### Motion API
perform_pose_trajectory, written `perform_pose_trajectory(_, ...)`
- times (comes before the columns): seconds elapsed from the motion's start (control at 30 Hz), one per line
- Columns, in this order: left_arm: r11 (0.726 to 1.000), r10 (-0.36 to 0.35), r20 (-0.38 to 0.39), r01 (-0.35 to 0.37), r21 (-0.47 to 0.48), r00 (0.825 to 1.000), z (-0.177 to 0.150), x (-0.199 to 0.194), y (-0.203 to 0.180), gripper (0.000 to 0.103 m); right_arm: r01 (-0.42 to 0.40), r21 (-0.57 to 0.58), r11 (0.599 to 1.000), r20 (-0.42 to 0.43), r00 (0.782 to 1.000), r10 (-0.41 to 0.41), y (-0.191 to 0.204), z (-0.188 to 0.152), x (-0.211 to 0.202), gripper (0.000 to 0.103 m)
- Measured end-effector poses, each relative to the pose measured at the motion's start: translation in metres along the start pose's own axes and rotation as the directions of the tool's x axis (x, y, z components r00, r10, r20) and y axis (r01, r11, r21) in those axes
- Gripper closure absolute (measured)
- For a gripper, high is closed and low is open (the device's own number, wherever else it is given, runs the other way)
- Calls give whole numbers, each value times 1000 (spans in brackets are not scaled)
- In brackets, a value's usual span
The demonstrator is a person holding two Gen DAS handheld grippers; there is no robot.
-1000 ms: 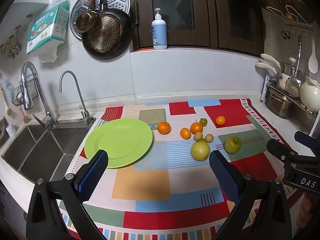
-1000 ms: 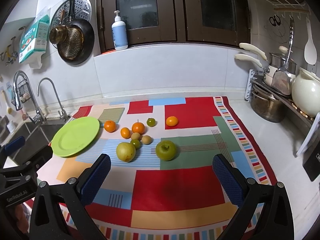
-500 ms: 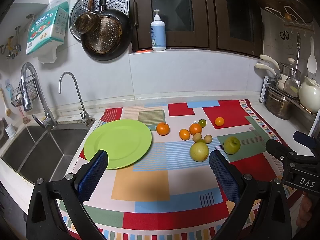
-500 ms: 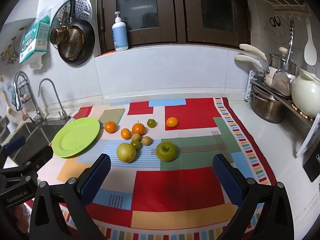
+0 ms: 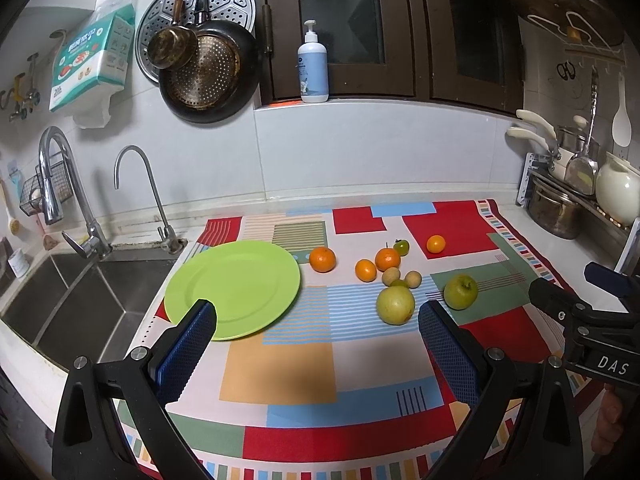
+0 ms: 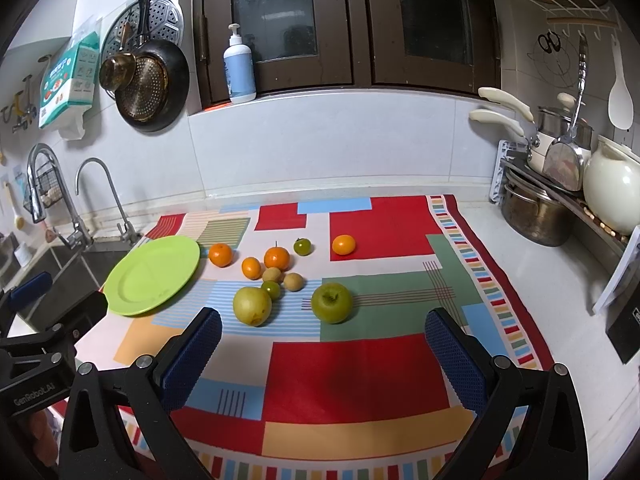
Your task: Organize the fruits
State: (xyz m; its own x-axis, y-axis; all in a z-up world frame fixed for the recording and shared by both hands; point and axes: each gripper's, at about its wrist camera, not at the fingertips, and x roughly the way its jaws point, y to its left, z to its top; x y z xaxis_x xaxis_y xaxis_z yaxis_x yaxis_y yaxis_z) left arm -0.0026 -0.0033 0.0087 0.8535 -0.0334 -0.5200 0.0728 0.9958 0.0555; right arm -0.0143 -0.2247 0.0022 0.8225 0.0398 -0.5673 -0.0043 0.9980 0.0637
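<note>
A green plate (image 5: pixel 234 288) lies empty at the left of a patchwork cloth (image 5: pixel 280 364); it also shows in the right wrist view (image 6: pixel 154 274). Right of it lie several oranges (image 5: pixel 322 259), small brown and green fruits, a yellow-green pear (image 5: pixel 395 305) and a green apple (image 5: pixel 461 292). In the right wrist view the pear (image 6: pixel 252 306) and apple (image 6: pixel 332 303) lie just ahead. My left gripper (image 5: pixel 318 354) is open and empty, above the cloth's front. My right gripper (image 6: pixel 324 354) is open and empty, above the cloth near the apple.
A steel sink (image 5: pixel 76 300) with two taps lies left of the plate. Pots and a white kettle (image 6: pixel 612 196) stand on a rack at the right. Pans hang on the back wall; a soap bottle (image 5: pixel 313 65) stands on the sill.
Both grippers have drifted slightly; the fruit looks a little nearer in the right wrist view. Both stay open, and no fruit has moved.
</note>
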Motion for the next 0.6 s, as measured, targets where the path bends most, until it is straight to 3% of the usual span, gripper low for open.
perform_pose_trajectory(0.6,1000,-14,-5,14,6,1000,-1,7,-4,0,-1,3,1000,-7,1000,1,-3,1,2,1)
